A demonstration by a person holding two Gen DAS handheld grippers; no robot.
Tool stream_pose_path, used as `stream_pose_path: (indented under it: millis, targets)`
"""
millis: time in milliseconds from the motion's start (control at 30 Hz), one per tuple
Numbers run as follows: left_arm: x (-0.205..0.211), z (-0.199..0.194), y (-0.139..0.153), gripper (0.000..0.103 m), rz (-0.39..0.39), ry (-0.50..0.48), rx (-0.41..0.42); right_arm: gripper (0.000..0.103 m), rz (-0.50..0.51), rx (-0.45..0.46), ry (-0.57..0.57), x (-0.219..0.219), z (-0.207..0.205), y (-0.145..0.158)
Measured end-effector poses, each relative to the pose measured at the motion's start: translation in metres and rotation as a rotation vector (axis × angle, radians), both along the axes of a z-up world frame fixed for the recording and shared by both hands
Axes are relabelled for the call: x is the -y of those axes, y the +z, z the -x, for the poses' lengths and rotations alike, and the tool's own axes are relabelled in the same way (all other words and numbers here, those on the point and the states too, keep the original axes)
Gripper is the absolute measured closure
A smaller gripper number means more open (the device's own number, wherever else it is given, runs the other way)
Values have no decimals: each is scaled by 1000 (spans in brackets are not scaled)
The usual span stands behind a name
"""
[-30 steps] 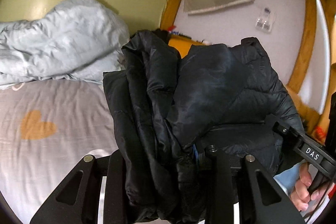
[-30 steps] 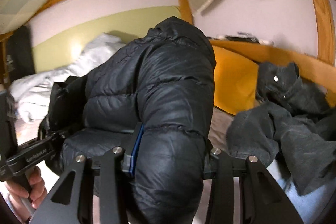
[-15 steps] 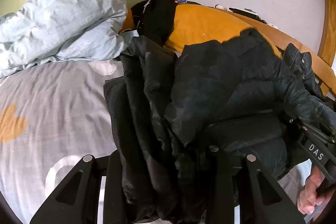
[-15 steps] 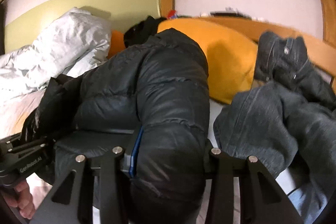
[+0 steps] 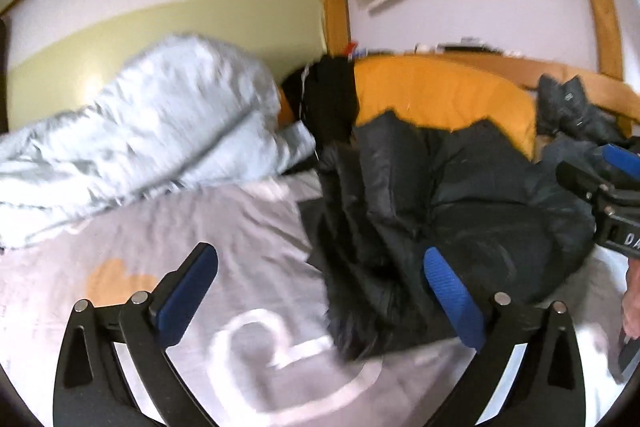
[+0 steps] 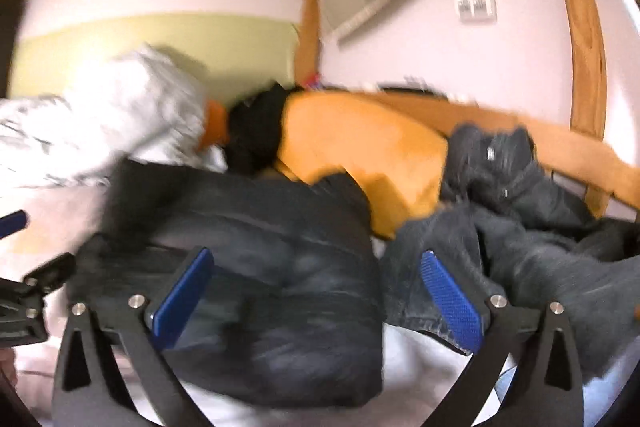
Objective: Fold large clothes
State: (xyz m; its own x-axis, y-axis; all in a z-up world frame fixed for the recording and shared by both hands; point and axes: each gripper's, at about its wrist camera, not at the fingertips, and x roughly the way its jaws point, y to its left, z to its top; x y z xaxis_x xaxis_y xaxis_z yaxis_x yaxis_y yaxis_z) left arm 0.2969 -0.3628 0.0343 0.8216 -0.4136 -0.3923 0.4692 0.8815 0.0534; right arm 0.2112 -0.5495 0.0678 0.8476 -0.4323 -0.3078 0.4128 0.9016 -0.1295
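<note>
A folded black puffer jacket (image 5: 432,211) lies on the bed against the orange pillow (image 5: 440,99). It also shows in the right wrist view (image 6: 280,267). My left gripper (image 5: 320,291) is open and empty, just short of the jacket's left edge. My right gripper (image 6: 316,291) is open and empty, with the jacket's right end between and behind its blue pads (image 6: 452,303). The right gripper also shows at the right edge of the left wrist view (image 5: 608,195).
A crumpled light blue duvet (image 5: 140,139) lies at the back left. Dark grey jeans (image 6: 520,247) are heaped at the right beside the wooden bed frame (image 6: 560,147). Another black garment (image 5: 328,99) lies by the pillow. The grey sheet (image 5: 160,247) has heart prints.
Both grippers have opened and let go of the jacket, which now rests on the bed by the pillow. Both grippers have drawn back from it.
</note>
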Motion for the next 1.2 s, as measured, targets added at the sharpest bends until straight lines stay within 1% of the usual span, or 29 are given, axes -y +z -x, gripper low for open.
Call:
stream_pose_path:
  millis: [67, 133, 233, 333, 400, 533, 600, 700, 733, 800, 833, 900, 1000, 1067, 1100, 1167, 1200]
  targets:
    - [-22, 18, 14, 0, 12, -2, 17, 0, -1, 32, 36, -19, 19, 18]
    - [-47, 39, 30, 0, 41, 5, 40, 0, -32, 64, 71, -35, 39, 34]
    - [-80, 67, 49, 0, 79, 12, 67, 0, -61, 80, 132, -61, 64, 50]
    - [-111, 91, 60, 0, 92, 39, 86, 0, -50, 91, 136, -84, 81, 51]
    - [-130, 103, 61, 0, 93, 58, 101, 0, -61, 85, 133, -94, 86, 46]
    - [-163, 112, 48, 0, 106, 104, 76, 0, -172, 89, 135, -109, 90, 28]
    - [-175, 110, 38, 0, 99, 133, 60, 0, -190, 87, 142, -120, 89, 19]
    - [-188, 105, 22, 0, 102, 157, 37, 0, -149, 89, 150, -138, 84, 8]
    - [-192, 102, 16, 0, 110, 165, 21, 0, -133, 88, 126, -142, 84, 3]
    - [-197, 93, 3, 0, 113, 201, -20, 0, -92, 89, 42, -151, 83, -8]
    - [-198, 91, -3, 0, 111, 201, -25, 0, -95, 91, 55, -153, 83, -12]
    - [-198, 89, -12, 0, 86, 211, -9, 0, -111, 56, 103, -155, 76, -22]
    - [-196, 92, -24, 0, 61, 221, 34, 0, -101, 34, 113, -158, 66, -36]
    - [-198, 94, -33, 0, 70, 232, 40, 0, -82, 35, 113, -160, 62, -48]
    - [-200, 93, -34, 0, 72, 245, 37, 0, -69, -4, 114, -163, 56, -59]
    - [-207, 95, -32, 0, 104, 268, 58, 0, -72, -68, 120, -164, 48, -65]
    - [-210, 97, -32, 0, 120, 278, 65, 0, -70, -61, 120, -163, 49, -64]
